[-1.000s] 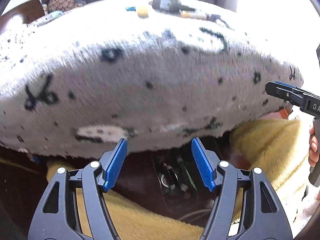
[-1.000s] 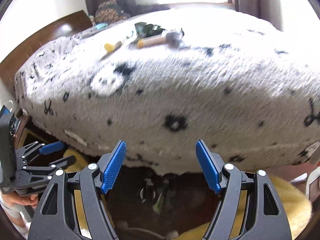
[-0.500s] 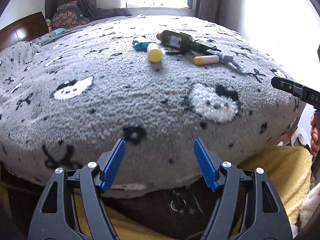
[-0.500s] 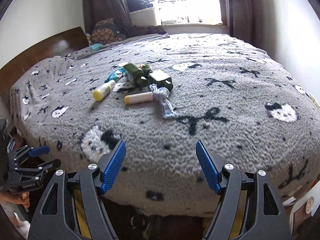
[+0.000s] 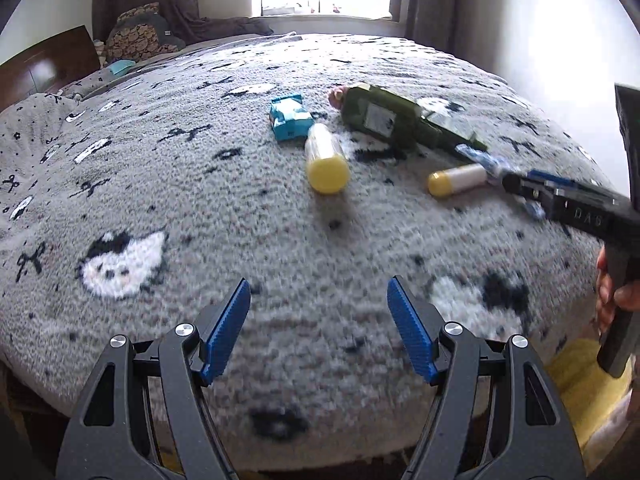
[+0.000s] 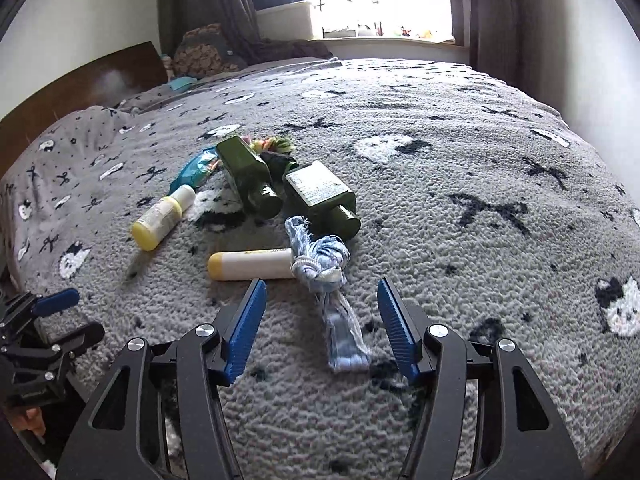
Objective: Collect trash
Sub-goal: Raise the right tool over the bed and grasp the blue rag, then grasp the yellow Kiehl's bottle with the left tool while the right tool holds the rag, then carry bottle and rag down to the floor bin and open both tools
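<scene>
Trash lies in a loose cluster near the middle of the bed (image 6: 460,184), on a grey fleece blanket w/ black-and-white cat faces. Two dark green bottles (image 6: 320,196) lie side by side, necks toward the cameras. A teal wrapper (image 5: 290,118) sits just left of them, a yellow-capped bottle (image 5: 325,158) beside it. A white tube w/ yellow cap (image 6: 250,265) lies nearer the foot of the bed, its end touching a knotted blue-white rag (image 6: 324,268).

Right tool (image 6: 322,320) hangs over the rag's tail, which lies btwn the blue pads (image 6: 246,322); jaws are closing, pads not yet on it. Left tool (image 5: 318,330) is over bare blanket, jaws wide apart, nothing btwn them. A hand (image 5: 612,292) grips the right tool's handle.
</scene>
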`<state>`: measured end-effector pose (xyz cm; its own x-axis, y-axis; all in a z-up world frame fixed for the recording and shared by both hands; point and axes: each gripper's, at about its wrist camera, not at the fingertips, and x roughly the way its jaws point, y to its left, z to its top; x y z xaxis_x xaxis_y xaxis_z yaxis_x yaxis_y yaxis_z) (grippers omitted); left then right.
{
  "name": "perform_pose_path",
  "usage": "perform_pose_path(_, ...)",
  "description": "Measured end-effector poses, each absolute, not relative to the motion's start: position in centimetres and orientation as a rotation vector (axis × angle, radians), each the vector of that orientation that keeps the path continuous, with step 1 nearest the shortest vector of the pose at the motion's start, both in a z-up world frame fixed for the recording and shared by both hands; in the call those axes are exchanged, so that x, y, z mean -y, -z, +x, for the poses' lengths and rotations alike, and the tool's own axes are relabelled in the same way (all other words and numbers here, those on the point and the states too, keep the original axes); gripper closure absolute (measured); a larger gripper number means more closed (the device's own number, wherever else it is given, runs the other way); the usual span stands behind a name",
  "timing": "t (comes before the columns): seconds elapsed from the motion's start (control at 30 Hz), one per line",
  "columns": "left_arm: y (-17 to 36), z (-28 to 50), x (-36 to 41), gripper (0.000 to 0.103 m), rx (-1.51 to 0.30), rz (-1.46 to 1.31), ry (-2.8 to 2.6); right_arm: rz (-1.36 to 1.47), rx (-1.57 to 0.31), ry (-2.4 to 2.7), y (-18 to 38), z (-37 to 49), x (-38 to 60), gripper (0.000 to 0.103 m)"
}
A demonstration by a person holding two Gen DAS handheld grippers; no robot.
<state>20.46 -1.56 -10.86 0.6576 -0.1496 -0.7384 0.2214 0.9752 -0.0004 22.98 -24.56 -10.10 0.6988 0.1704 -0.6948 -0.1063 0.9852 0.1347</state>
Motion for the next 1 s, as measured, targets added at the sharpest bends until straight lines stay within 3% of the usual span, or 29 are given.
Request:
perform_pose_path(0.23,10.3,26.2,2.3,0.036,-0.832,0.049,0.172,0.069,-0.806,-0.167,11.0,25.0,24.3,0.072)
perform_pose_path(0.6,11.7,32.1,4.5,0.037,-0.907,0.043,0.133,0.022,-0.771,-0.172,10.0,25.1,24.6,0.077)
perform_pose_path(0.63,11.8,32.3,4.7,0.039,-0.909,0.047,0.130,0.021,-0.765,-0.171,9.8,25.0,24.7,0.077)
perform_pose_path(0.73,11.8,32.7,4.9,0.059,-0.914,0.060,0.128,0.024,-0.739,-0.167,9.0,24.4,25.1,0.077)
perform_pose_path(0.77,11.7,32.8,4.9,0.070,-0.914,0.061,0.133,0.028,-0.726,-0.170,8.5,24.1,25.3,0.077)
perform_pose_path(0.8,11.6,32.8,4.9,0.074,-0.915,0.057,0.144,0.030,-0.716,-0.169,8.1,23.8,25.4,0.077)
perform_pose_path(1.0,9.7,31.1,4.2,0.074,-0.866,0.051,0.156,0.009,-0.649,-0.160,5.2,22.3,25.4,0.077)
